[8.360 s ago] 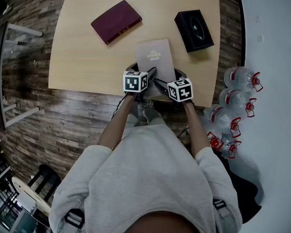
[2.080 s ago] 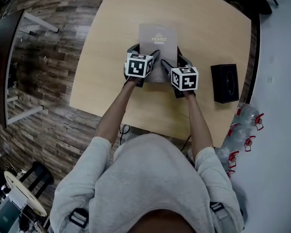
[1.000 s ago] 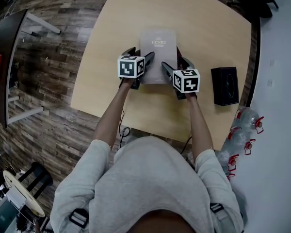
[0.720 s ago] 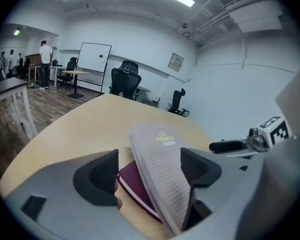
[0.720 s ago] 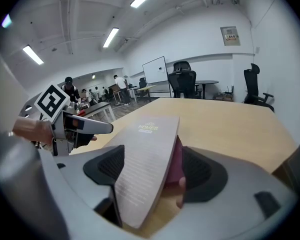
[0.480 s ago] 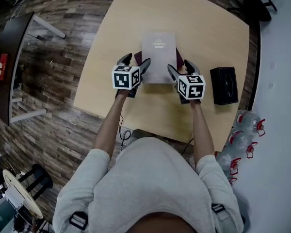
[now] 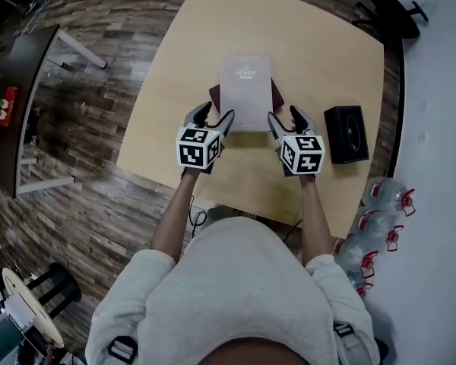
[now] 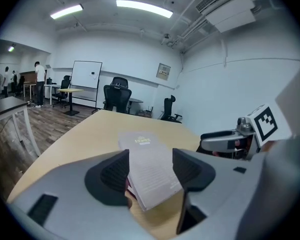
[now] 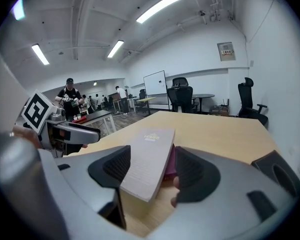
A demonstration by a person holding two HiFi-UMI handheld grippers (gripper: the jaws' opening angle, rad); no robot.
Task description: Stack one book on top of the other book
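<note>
A grey book (image 7: 245, 90) lies flat on a maroon book (image 7: 215, 95), whose edges show at both sides, on the light wooden table (image 7: 319, 52). My left gripper (image 7: 213, 117) hovers at the stack's near left corner and my right gripper (image 7: 285, 119) at its near right corner. Both sets of jaws are closing, and their pads press on nothing. In the left gripper view the grey book (image 8: 149, 166) shows through the gap of the left gripper (image 8: 151, 170), lower and farther off. The right gripper view shows the grey book (image 9: 147, 164) and maroon book (image 9: 171, 166) the same way.
A black box (image 7: 346, 133) sits on the table right of the right gripper. Several water bottles (image 7: 380, 196) stand on the floor past the table's right edge. Office chairs, desks and people stand far behind the table.
Both grippers have drawn back toward me and lifted away from the grey book's sides, with their jaws narrower. The grey book stays on the maroon one.
</note>
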